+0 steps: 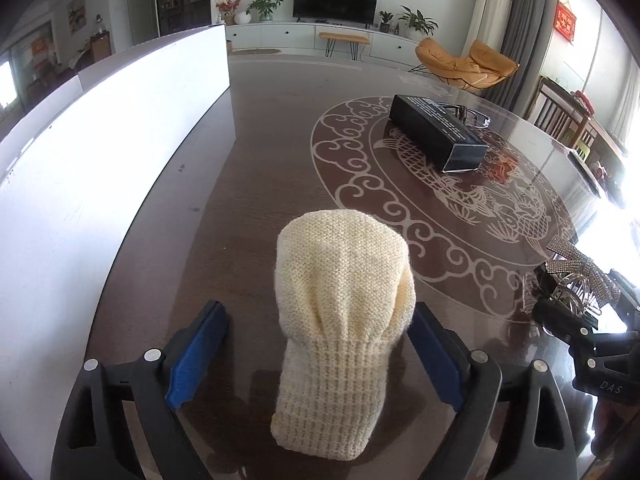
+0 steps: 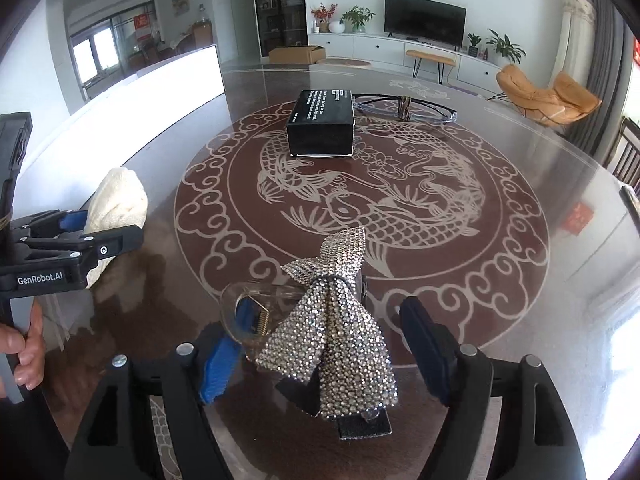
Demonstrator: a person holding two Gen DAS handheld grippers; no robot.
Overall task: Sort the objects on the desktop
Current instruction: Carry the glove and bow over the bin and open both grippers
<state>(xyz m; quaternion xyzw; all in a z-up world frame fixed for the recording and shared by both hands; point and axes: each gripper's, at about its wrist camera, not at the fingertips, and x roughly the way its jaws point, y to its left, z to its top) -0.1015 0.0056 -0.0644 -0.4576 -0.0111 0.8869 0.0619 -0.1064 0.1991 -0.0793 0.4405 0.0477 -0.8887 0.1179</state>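
Note:
A cream knitted piece point(image 1: 344, 312) lies on the dark table between the fingers of my left gripper point(image 1: 316, 340), whose jaws stand open around it without touching. It also shows in the right wrist view point(image 2: 116, 204). A rhinestone bow hair clip point(image 2: 336, 320) lies between the open fingers of my right gripper point(image 2: 324, 344); the clip's clear claw is against the left blue pad point(image 2: 220, 364). The clip also shows in the left wrist view point(image 1: 576, 276). A black box point(image 2: 322, 124) and clear glasses point(image 2: 404, 110) sit farther back.
A white board point(image 1: 100, 152) stands along the left side of the table. The table point(image 2: 500, 300) has a round carp and cloud pattern under glass. A chair point(image 1: 560, 116) stands at the far right edge.

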